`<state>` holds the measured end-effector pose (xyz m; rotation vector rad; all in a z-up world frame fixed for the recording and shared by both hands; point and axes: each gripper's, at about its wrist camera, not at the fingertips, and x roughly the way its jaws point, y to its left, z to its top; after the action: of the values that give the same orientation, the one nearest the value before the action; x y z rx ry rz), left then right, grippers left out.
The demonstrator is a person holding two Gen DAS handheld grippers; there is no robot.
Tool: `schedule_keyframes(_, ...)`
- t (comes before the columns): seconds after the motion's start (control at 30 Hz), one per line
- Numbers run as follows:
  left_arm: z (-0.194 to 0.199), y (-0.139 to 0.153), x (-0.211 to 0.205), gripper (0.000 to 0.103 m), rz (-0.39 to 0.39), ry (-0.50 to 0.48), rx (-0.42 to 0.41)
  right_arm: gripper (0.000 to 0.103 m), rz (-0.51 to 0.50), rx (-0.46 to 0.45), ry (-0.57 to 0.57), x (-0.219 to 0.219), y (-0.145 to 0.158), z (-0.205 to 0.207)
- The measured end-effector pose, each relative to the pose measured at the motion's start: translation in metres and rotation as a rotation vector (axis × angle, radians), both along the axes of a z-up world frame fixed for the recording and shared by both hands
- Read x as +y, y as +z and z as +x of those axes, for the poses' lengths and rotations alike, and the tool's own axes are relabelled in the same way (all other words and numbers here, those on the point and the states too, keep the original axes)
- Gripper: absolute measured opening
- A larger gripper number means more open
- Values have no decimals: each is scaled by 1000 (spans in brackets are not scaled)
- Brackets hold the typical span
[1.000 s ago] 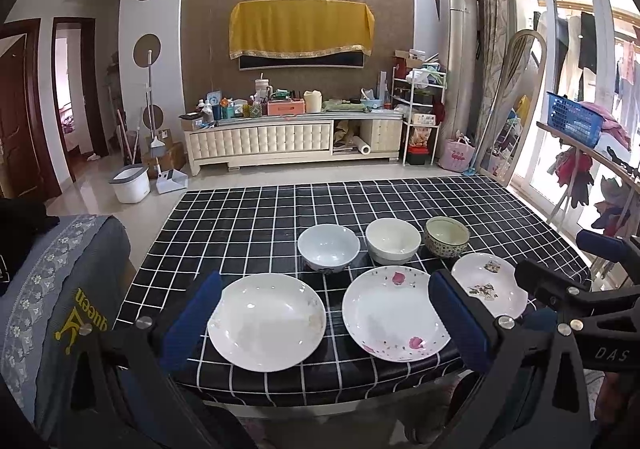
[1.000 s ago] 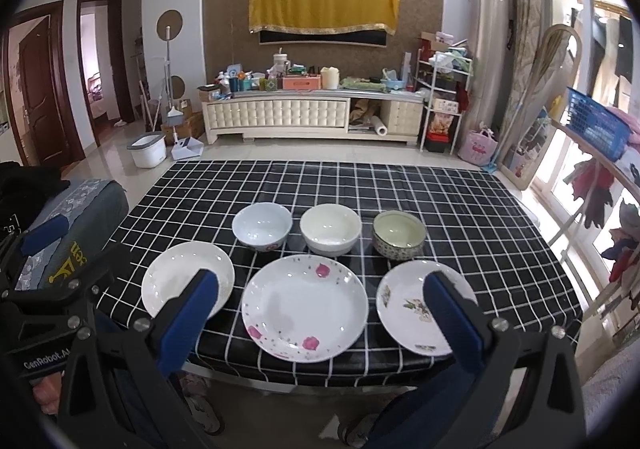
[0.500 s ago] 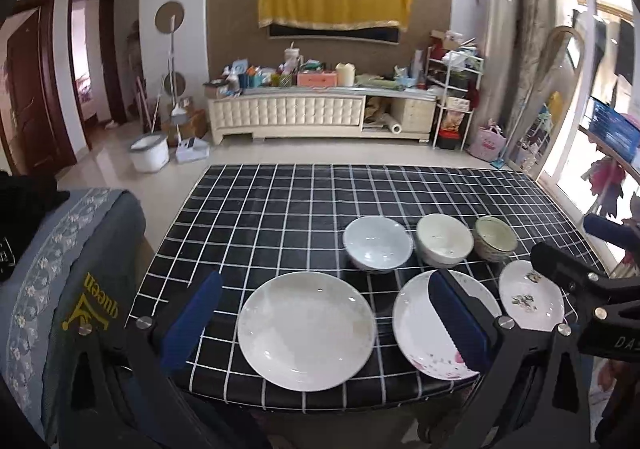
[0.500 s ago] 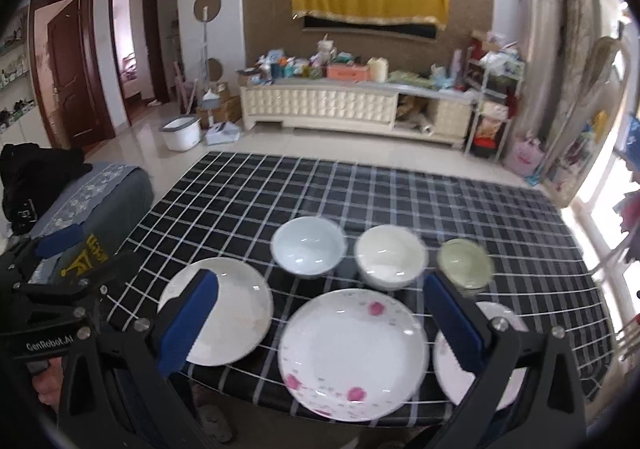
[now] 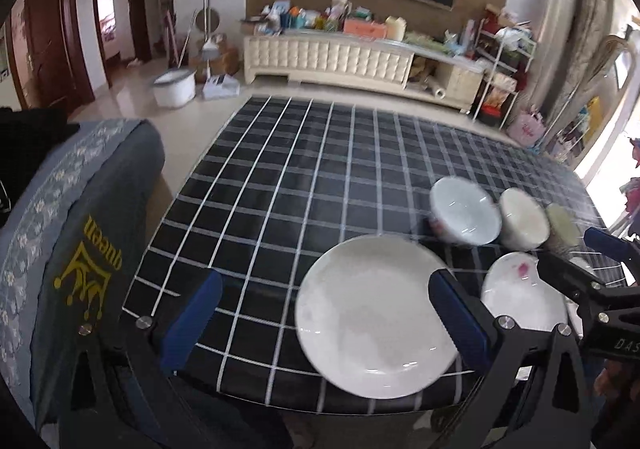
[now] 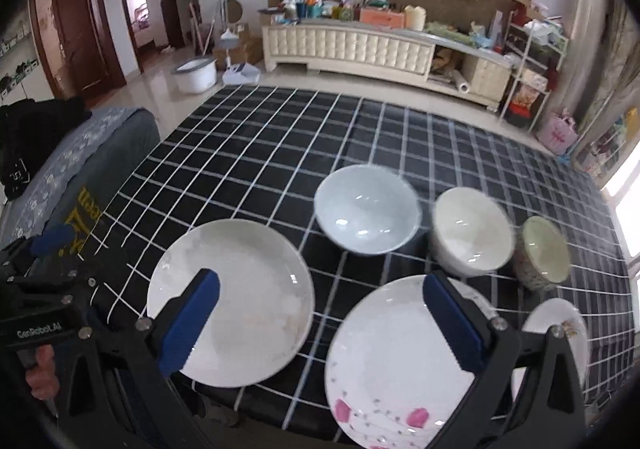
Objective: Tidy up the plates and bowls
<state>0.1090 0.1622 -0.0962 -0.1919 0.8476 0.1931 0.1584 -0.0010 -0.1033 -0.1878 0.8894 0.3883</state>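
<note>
Holding both my left tongs (image 5: 324,323) and right tongs (image 6: 320,323) apart, empty, above plain white plate (image 5: 376,333) on table (image 5: 304,177).

Both tools are now closer to the black checked table (image 6: 280,137) than a second ago. The left tool (image 5: 324,323) has swung leftward, so the plain white round plate (image 5: 376,315) sits toward its right finger.
</note>
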Motion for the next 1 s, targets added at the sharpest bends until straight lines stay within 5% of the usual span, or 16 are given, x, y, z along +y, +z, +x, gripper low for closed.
schedule_keyframes(0.27,18,-49,24,102,-45,34,118,76,-62,90,48,18,-37,19)
schedule_keyframes(0.43,28,-67,25,76,-47,14,157,67,-71,144,66,23,-56,27)
schedule_keyframes(0.73,37,-94,26,53,-65,-16,216,62,-90,185,56,24,-75,34)
schedule_keyframes(0.9,42,-109,27,50,-74,-5,257,39,-88,223,64,24,-86,35)
schedule_keyframes(1.0,42,-115,30,34,-105,-13,259,32,-88,240,51,23,-91,36)
